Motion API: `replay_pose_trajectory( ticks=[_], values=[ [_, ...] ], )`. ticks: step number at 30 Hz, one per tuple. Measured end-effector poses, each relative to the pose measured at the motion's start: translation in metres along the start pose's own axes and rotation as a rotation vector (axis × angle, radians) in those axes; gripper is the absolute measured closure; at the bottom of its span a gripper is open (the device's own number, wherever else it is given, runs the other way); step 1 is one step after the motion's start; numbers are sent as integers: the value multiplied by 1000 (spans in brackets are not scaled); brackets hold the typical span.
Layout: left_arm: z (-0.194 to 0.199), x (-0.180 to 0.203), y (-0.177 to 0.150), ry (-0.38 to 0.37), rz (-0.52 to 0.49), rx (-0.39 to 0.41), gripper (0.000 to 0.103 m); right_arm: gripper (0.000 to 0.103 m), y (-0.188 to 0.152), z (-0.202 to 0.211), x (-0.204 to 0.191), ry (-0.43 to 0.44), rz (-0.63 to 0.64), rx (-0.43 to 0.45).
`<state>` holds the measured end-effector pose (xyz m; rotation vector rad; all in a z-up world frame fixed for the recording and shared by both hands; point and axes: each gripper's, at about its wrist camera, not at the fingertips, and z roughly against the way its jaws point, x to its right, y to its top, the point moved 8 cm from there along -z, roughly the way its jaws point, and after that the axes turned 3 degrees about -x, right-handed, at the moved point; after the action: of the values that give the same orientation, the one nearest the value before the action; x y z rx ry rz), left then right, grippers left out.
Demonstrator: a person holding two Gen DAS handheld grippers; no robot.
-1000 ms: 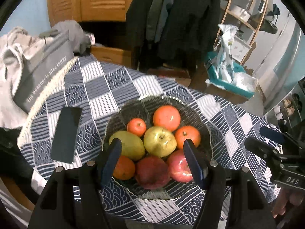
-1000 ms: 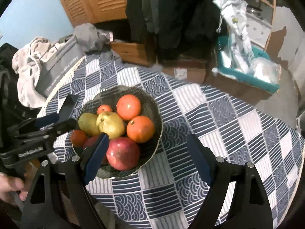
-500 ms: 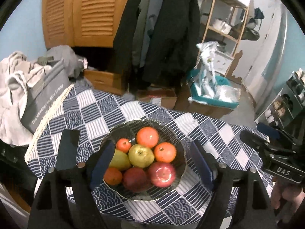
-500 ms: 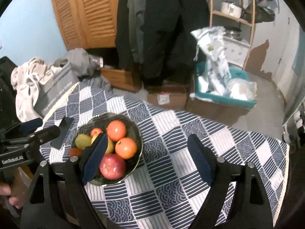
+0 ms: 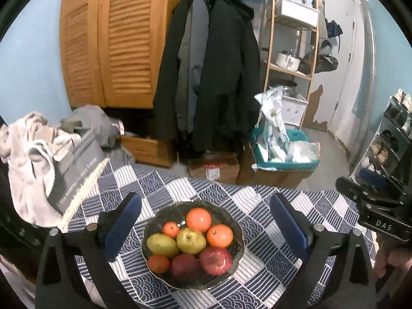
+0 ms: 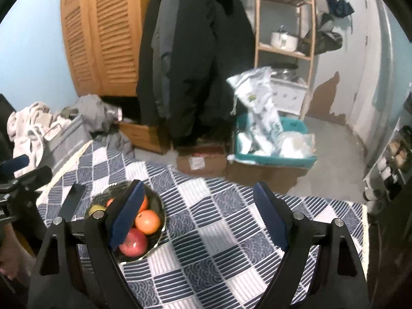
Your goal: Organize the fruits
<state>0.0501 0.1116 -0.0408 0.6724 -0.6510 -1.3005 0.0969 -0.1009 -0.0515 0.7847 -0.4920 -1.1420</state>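
- left gripper (image 5: 206,222): jaws have just been opening, now spread wide, nothing gripped; bowl (image 5: 233,220) of fruit sits below and ahead, framed between the fingers, well clear of the pads.
- Risk: fruit is heaped; I'd expect a pull on a lower piece to roll the rest over the shallow rim.
- Risk: phone-like black slab (image 6: 70,200) lies left of the bowl, beyond the left finger; a wide sweep could knock it.
- Count in bowl, left to right: 1 small orange front-left, 2 yellow-green pears, 1 small tomato-like fruit, 1 dark red fruit, 2 big oranges, 1 red apple (image 5: 215,260). Eight total.
- right gripper (image 6: 198,215): jaws released wide, empty; bowl off to its left, partly behind its left finger.
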Motion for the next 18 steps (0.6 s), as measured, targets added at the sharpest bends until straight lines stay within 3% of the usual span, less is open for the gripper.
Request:
replay_pose_trajectory(
  ticks=[18],
  values=[
    [26,15,18,-9,-17,95,1,17,14,43,25,-81,-1,122]
  ],
)
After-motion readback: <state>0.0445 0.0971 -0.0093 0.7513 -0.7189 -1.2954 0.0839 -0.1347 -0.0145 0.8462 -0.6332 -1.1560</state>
